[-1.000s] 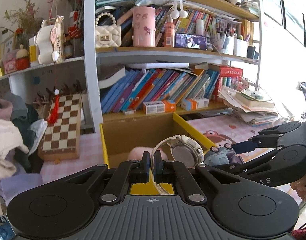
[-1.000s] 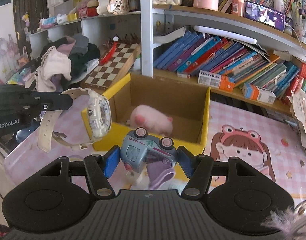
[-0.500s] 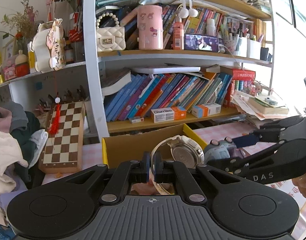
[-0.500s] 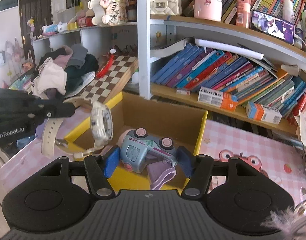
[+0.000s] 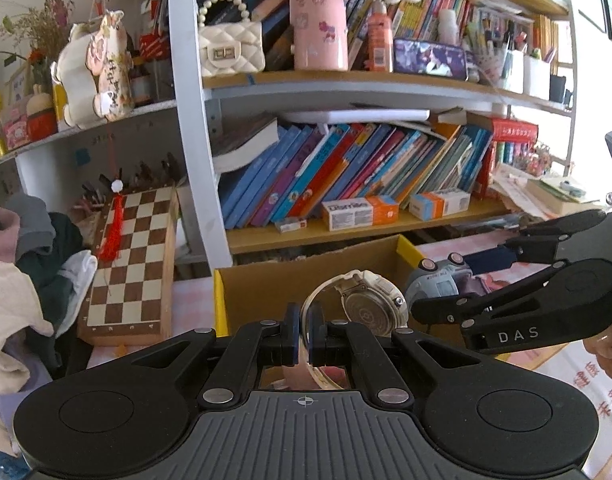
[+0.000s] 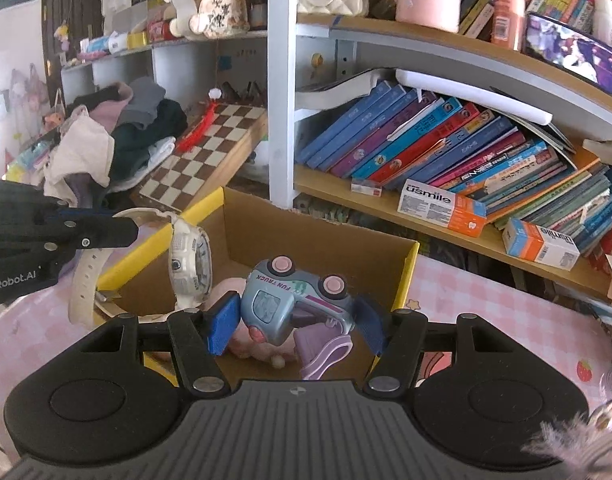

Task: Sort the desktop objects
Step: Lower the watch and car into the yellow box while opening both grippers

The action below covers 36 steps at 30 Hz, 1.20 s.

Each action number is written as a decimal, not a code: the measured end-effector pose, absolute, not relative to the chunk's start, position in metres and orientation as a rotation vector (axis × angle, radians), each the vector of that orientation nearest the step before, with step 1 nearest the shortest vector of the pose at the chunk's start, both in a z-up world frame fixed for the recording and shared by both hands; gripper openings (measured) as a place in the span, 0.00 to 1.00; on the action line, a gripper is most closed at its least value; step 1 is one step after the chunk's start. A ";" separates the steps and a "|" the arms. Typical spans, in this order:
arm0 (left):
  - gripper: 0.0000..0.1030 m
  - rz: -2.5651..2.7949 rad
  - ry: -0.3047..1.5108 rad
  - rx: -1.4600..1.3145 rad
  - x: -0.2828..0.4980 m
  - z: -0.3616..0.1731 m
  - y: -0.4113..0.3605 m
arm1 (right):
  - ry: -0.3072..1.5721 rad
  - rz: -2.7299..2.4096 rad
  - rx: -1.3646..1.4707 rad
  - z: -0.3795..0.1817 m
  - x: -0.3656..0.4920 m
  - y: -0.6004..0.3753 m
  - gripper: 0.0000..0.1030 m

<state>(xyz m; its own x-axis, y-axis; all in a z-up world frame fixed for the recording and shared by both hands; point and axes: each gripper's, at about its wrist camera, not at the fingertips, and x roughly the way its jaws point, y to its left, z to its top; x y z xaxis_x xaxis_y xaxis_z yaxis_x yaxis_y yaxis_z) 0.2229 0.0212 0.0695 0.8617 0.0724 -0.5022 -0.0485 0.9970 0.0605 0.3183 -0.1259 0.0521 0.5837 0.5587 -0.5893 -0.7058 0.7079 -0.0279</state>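
Fingers of my left gripper (image 5: pixel 302 334) sit low in the centre of the left wrist view, pinched almost together on the strap of a white wristwatch (image 5: pixel 362 308); the watch case rises just above them with its metal back turned toward me. Behind it is the open cardboard box (image 5: pixel 265 292) with yellow flap edges. At the right of the frame I see my right gripper (image 5: pixel 458 280) reaching in with a blue toy car (image 5: pixel 436 280) between its fingers. A folded chessboard (image 5: pixel 133 268) leans at the left, with a heap of clothes (image 5: pixel 21 280) at the far left edge, and slanting books (image 5: pixel 346 176) fill the shelf behind.

In the right wrist view, my right gripper (image 6: pixel 293 318) holds the toy car (image 6: pixel 293 300) wheels-up at lower centre, the blue pads (image 6: pixel 223 322) set fairly wide and pressed against its two ends. It hangs over the box (image 6: pixel 406 280), where something pink and soft (image 6: pixel 241 340) lies on the floor beneath it. My left gripper (image 6: pixel 105 228) comes in from the left edge, clamped on the watch strap, and the wristwatch (image 6: pixel 187 260) dangles over the box's left rim with its dial facing right. The chessboard (image 6: pixel 209 156) leans above it, and an orange-and-white "usmile" carton (image 6: pixel 442 208) lies on the lower shelf at right.
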 end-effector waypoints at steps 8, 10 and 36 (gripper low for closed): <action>0.03 0.044 0.593 0.050 0.248 0.051 0.023 | 0.576 0.750 -0.389 0.040 0.354 -0.107 0.59; 0.03 0.035 0.612 0.052 0.254 0.045 0.022 | 0.568 0.755 -0.428 0.038 0.363 -0.101 0.59; 0.06 -0.056 0.796 0.041 0.291 0.003 0.017 | 0.696 0.853 -0.801 -0.020 0.414 -0.039 0.59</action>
